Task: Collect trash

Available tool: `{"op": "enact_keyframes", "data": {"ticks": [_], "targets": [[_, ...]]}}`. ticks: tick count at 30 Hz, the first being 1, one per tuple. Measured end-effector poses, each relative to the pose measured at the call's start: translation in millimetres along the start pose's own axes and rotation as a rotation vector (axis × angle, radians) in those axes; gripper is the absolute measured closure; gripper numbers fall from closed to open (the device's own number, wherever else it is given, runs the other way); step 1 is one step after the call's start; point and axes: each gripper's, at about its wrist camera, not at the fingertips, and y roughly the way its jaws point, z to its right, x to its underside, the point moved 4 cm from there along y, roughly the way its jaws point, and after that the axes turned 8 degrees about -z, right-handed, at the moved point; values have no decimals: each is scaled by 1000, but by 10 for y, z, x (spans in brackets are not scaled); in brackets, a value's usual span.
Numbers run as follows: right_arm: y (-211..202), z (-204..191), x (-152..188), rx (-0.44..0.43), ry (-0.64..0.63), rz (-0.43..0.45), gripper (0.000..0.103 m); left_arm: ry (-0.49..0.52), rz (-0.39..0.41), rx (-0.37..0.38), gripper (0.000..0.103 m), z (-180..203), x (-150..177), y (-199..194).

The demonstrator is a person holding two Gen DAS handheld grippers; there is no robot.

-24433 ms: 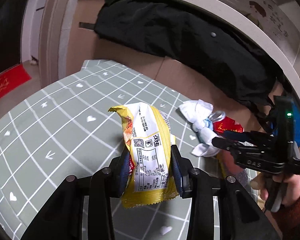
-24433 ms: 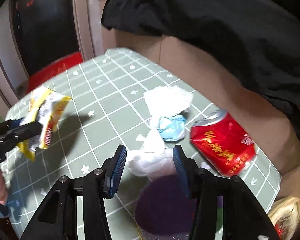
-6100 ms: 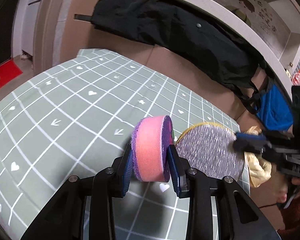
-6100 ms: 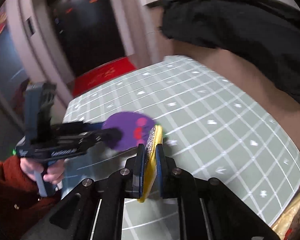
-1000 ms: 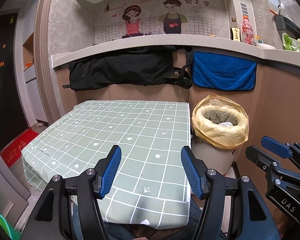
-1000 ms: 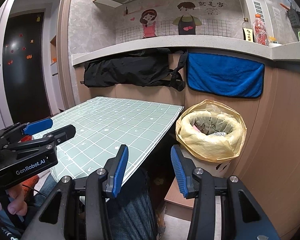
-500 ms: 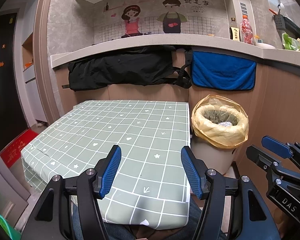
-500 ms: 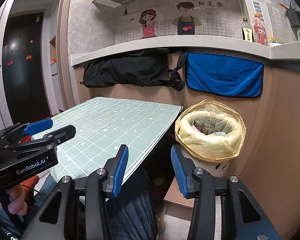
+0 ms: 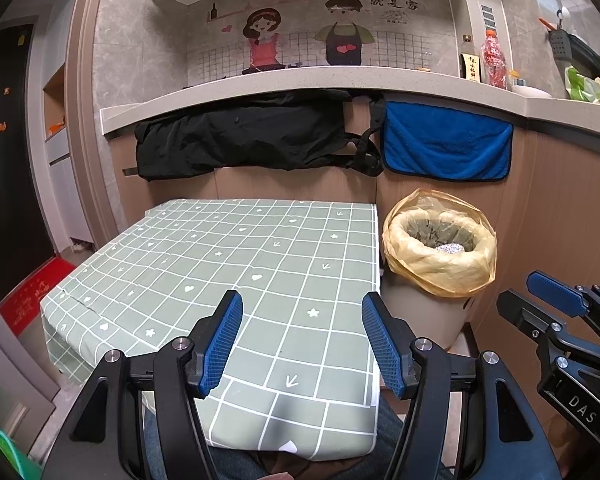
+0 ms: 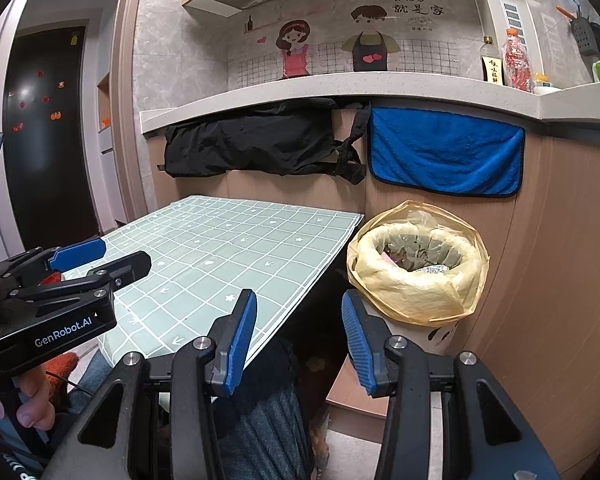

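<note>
A trash bin lined with a yellow bag (image 9: 440, 264) stands on the floor right of the table; it also shows in the right wrist view (image 10: 416, 284). Crumpled trash, including a foil piece (image 9: 452, 248), lies inside it. My left gripper (image 9: 302, 340) is open and empty, held above the table's near edge. My right gripper (image 10: 298, 338) is open and empty, held off the table's right side, left of the bin. Each gripper shows in the other's view: the right one (image 9: 540, 300), the left one (image 10: 100, 258).
The table with a green checked cloth (image 9: 228, 264) stands against a wooden counter front. A black garment (image 9: 244, 140) and a blue towel (image 9: 444, 144) hang from the counter. Bottles (image 9: 492, 58) stand on the counter. My lap is below the table edge.
Nothing has visibly changed over the last second. Earlier, the grippers held a snack packet, a pink sponge and a round scourer over the table; now both are empty.
</note>
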Motion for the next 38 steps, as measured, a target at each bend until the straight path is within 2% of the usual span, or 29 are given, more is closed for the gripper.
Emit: {"op": "enact_keyframes", "data": {"ticks": [38], "targets": [[-91,8,5,16,13,13,61,17,16,33,40,24,-8,-29]]}}
